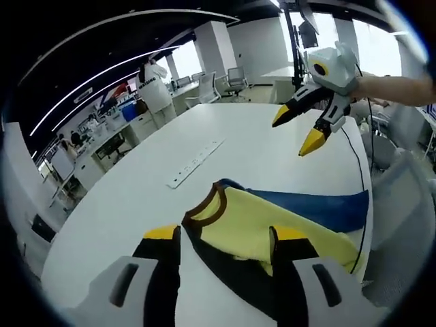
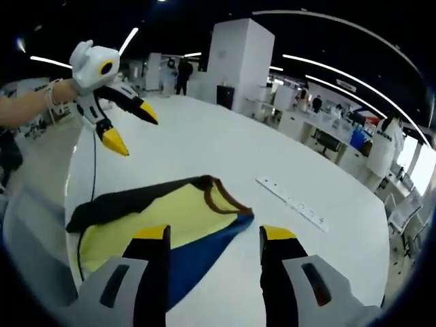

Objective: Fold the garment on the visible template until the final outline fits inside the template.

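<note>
Two claws: left gripper and right gripper both hang apart, empty.
Surface: white table, open office.
Things: shirt; power strip beyond it.

The left gripper view rides above the near edge of the white table, looking forward and down along its own jaws at the yellow-and-blue garment close below. The right gripper hangs farther off, upper right.

The right gripper view looks from the opposite side of the same table, equally close, with the garment just beyond its jaws and the left gripper at upper left.

Both views share the garment, the tabletop and the white power strip, seen from facing directions.
</note>
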`<action>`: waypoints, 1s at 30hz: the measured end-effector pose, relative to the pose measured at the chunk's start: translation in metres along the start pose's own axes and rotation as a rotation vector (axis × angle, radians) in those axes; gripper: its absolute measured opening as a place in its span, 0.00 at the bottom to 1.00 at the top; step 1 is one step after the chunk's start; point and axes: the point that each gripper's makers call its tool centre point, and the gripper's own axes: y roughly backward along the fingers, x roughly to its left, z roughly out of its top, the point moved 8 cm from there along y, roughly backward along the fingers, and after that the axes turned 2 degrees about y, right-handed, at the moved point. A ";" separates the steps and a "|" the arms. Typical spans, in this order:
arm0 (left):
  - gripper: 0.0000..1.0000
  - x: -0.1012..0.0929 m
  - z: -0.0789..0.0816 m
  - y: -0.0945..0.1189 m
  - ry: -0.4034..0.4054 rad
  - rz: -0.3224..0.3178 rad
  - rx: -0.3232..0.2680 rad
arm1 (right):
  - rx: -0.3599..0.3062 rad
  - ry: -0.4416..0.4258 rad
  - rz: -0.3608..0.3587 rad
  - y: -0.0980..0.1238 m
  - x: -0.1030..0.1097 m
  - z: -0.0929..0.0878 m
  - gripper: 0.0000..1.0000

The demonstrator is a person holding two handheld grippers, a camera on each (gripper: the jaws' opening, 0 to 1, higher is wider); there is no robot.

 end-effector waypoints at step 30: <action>0.77 -0.042 -0.023 0.046 -0.030 -0.011 0.003 | -0.004 0.013 0.051 0.055 0.048 -0.022 0.71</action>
